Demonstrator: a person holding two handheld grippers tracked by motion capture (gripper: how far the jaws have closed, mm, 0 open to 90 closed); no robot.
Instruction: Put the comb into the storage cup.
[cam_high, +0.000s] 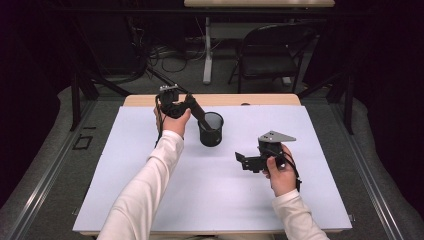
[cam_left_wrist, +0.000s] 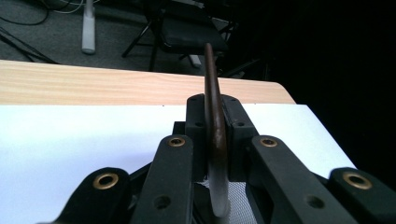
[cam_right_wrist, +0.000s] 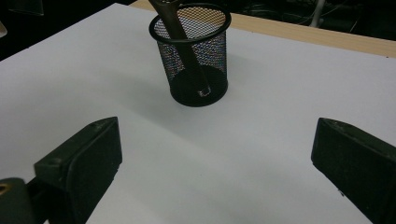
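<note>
Black jaws of the left gripper (cam_left_wrist: 215, 140) clamp a thin brown spoon-like utensil (cam_left_wrist: 212, 93) at frame centre; in the high view its lower end sits inside the mesh cup (cam_high: 211, 129) at centre. Right gripper (cam_high: 250, 161) rests wide open, lower right. Placing seems underway; next likely calls for releasing.

Black wire-mesh cup (cam_high: 211, 130), round, upright, open top, standing on the white sheet slightly left of centre, toward the far side. Dark slim tool (cam_high: 198, 114) leaning inside, lower end on the cup's floor, upper end tilted out leftward over the rim.
</note>
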